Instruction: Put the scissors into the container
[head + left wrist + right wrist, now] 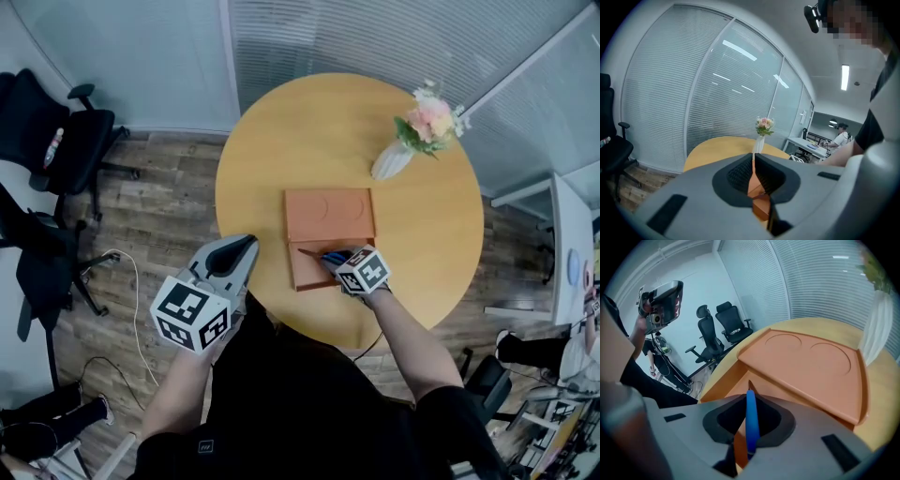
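Note:
The scissors (323, 254), blue-handled, are held by my right gripper (339, 260), which is shut on the handle. Their dark blade points left over the open lower part of the orange container (328, 214), which lies at the middle of the round yellow table (272, 141). In the right gripper view the blue handle (751, 423) stands edge-on between the jaws, with the blade tip just above the container's tray (806, 366). My left gripper (246, 247) hovers off the table's left edge, shut and holding nothing. Through its jaws (753, 164) only a sliver of the orange container shows.
A white vase with pink flowers (412, 141) stands behind the container at the right; the left gripper view shows the vase (759, 140) too. Black office chairs (66, 141) stand on the wood floor to the left. A white desk (567, 253) is at the far right.

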Motion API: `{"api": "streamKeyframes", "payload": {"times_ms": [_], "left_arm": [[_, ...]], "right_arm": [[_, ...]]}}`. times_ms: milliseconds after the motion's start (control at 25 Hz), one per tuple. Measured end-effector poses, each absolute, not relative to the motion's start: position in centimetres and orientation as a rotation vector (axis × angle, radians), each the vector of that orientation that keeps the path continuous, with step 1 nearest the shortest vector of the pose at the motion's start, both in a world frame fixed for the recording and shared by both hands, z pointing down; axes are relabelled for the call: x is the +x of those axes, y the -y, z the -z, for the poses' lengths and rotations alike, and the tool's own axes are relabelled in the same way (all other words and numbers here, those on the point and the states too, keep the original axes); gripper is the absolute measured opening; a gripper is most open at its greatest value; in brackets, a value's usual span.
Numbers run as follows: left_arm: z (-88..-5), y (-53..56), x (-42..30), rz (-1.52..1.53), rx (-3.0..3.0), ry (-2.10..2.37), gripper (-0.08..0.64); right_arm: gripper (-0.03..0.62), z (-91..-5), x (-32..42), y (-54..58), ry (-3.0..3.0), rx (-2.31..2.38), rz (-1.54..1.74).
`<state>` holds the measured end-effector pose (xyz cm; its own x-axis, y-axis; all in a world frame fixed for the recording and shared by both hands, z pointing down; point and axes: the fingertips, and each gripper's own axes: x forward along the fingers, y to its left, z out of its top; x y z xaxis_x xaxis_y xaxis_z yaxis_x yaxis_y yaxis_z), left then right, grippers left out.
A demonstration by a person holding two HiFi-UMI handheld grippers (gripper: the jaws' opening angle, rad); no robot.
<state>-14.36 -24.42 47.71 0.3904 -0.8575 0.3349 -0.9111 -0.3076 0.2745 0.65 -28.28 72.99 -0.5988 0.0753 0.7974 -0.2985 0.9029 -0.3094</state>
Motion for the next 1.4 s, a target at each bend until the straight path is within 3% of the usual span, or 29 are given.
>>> {"api": "streamKeyframes", "payload": {"times_ms": [640,1200,1400], "left_arm": [[-47.6,24.6,-13.8,-0.191,2.264,1.493,0.026],[-44.3,26.1,-12.9,-0.255,2.365,1.513,0.026],[-42.0,28.0,-11.1,-0.315,2.476,1.434,0.026]], "right_arm": [[0.115,-73.4,3.7,29.9,2.069,0.295,-0.545],[0.117,-64.6,14.1,32.0,2.275,0.676,-0.639],[0.112,-60.2,15.0,33.2,2.343,0.751,-0.529]]}}
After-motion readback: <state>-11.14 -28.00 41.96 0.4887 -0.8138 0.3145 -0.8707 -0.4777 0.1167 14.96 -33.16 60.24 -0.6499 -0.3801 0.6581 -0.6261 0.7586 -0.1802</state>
